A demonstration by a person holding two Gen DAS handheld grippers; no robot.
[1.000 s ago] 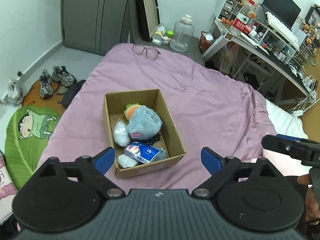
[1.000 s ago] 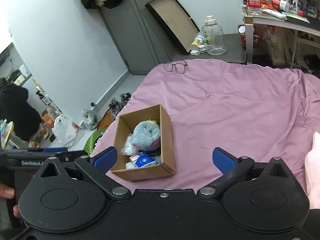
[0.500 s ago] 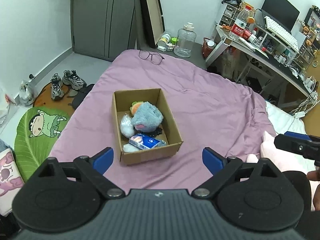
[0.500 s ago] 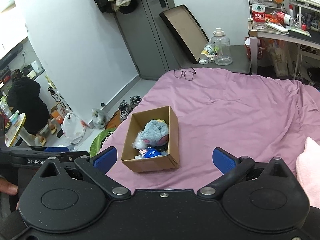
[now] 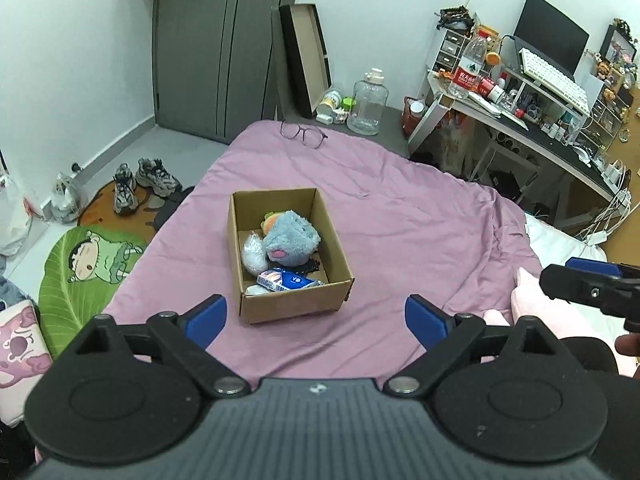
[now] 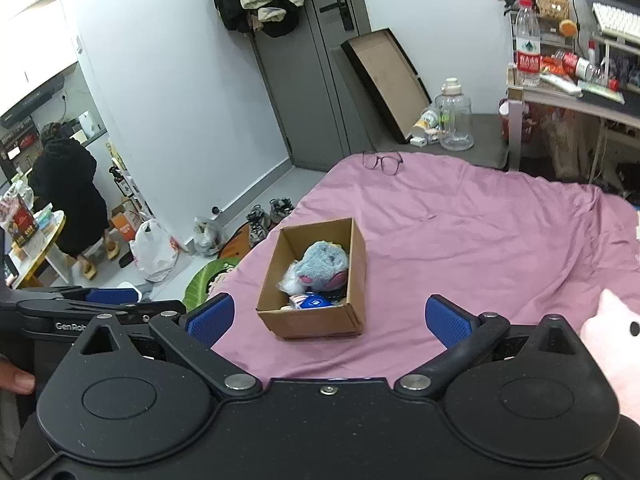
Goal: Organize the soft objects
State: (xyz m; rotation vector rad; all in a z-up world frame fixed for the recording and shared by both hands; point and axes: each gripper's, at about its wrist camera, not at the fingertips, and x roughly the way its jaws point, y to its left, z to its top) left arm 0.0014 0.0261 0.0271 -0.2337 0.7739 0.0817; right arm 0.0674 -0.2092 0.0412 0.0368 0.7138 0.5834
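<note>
While both grippers, left [image 5: 316, 318] and right [image 6: 328, 318], hang wide apart with nothing in them, the box [image 5: 296, 304] sits mid-bed [image 5: 400, 232] just beyond. Blue plush [image 5: 292, 240] and tissue pack [image 5: 286, 281] are inside it; a pink plush [image 6: 608, 326] lies near right.

The left wrist view looks forward and down over its own tongs [image 5: 316, 316] at the bed [image 5: 400, 216], well back from the box [image 5: 288, 256]. The right wrist view looks likewise past its tongs [image 6: 328, 316], angled leftward. Both share the box [image 6: 316, 280], bed [image 6: 460, 220], glasses [image 5: 303, 135] [image 6: 382, 161] and door [image 5: 216, 48] [image 6: 304, 60].
</note>
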